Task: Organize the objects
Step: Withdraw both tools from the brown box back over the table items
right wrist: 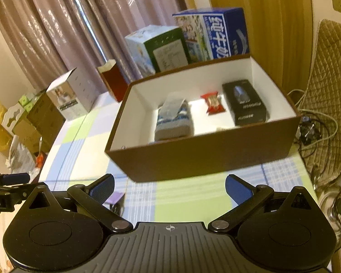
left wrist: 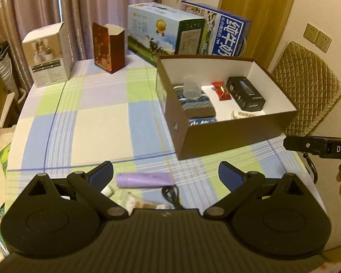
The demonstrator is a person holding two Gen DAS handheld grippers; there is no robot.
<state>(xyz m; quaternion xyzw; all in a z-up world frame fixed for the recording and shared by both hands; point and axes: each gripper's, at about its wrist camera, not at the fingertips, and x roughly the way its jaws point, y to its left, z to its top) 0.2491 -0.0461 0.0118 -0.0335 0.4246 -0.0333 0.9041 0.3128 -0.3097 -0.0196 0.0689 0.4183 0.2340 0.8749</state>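
Left claw [left wrist: 166, 175]: fingers spread wide, nothing between them. It hovers over the near edge of the desk [left wrist: 97, 118], which carries a checked cloth in blue, green and white.

Right claw [right wrist: 169, 188]: fingers likewise spread wide and empty, positioned above the desk in front of the brown box [right wrist: 202, 159].

Items loose on the desk, just ahead of the left claw: a purple tube [left wrist: 144, 180] lying flat, a black cable [left wrist: 170, 194] just beside its right end, and a clear wrapped packet [left wrist: 134, 201] partly hidden by the claw body.

The brown box stands open on the right part of the desk. Contents: a folded grey-and-blue knit item [left wrist: 196, 105] with a clear plastic cup [left wrist: 191, 86] resting on it, a red snack packet [left wrist: 221, 91], a black carton [left wrist: 246, 93], a small white item [left wrist: 243, 114] near the front wall, and a blue packet [left wrist: 202, 121] largely hidden by the wall.

Several cartons stand along the far edge of the desk.
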